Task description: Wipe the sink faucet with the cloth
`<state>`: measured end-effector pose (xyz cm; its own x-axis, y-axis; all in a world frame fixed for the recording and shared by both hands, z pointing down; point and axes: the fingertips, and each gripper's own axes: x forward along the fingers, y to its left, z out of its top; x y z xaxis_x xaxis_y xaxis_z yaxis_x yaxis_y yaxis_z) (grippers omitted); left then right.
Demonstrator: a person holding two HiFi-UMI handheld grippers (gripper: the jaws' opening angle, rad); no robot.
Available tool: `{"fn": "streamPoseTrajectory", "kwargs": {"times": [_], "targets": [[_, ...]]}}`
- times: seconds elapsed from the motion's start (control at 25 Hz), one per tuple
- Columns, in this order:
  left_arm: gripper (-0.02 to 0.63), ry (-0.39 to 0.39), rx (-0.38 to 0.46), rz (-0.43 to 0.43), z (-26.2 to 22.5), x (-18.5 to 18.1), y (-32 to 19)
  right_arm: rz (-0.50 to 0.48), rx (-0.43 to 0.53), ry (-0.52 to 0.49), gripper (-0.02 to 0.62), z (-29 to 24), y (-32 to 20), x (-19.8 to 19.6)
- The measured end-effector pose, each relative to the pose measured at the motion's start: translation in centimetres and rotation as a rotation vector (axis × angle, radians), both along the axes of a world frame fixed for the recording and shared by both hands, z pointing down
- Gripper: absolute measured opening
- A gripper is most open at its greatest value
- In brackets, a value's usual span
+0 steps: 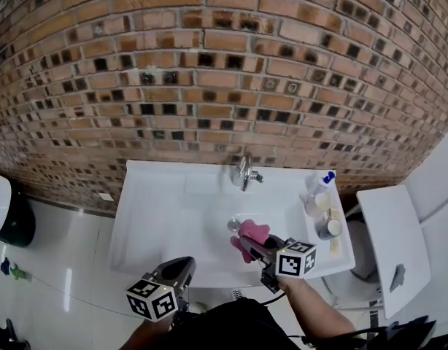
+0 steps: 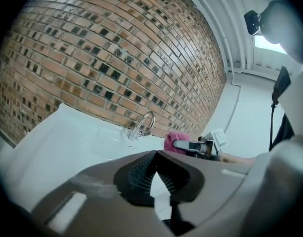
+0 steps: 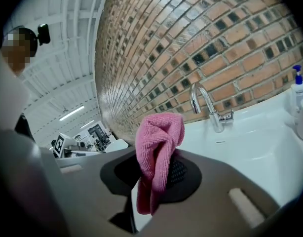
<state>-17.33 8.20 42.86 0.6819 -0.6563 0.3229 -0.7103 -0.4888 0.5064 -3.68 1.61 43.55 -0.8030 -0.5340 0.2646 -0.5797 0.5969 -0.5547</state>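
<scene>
Pink cloth (image 3: 157,142) is clamped in the right gripper (image 3: 159,169). The jaws are closed on the middle of the fabric. A bunched fold stands above the jaws and a loose tail hangs below them.

In the head view, the right gripper is over the front right part of the white sink (image 1: 147,224), with the cloth above the basin. The chrome faucet (image 1: 244,172) stands at the centre of the rear rim, directly in front of the brick wall (image 1: 209,64). The cloth is in front of the faucet and does not touch it.

The left gripper (image 2: 154,169) is at the front edge of the sink, to the left of the right gripper. Its jaws are closed with the tips meeting, and nothing is between them. Its camera shows the faucet and the cloth beyond the jaws.

A pump bottle (image 1: 323,182) with a blue top and two round containers (image 1: 328,228) stand on the right-hand ledge of the sink, well apart from the cloth.
</scene>
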Motion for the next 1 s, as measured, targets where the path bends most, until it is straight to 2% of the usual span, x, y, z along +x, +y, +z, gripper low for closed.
{"fn": "streamPoseTrajectory", "kwargs": {"times": [0.28,0.52,0.72,1.0], "targets": [[0.006,-0.018,-0.037,0.139,3.1,1.8,1.7,0.118,0.061,-0.018,0.078,-2.2,6.5,1.4],[0.006,0.000,-0.041,0.183,3.6,4.2,3.5,0.129,0.091,0.041,0.078,-2.2,10.0,2.8],[0.006,-0.025,-0.033,0.157,3.1,5.0,3.9,0.131,0.109,0.051,0.078,-2.6,10.8,4.4],[0.006,-0.040,-0.032,0.095,2.7,7.5,3.9,0.058,0.138,0.083,0.078,-2.6,12.7,6.3]]}}
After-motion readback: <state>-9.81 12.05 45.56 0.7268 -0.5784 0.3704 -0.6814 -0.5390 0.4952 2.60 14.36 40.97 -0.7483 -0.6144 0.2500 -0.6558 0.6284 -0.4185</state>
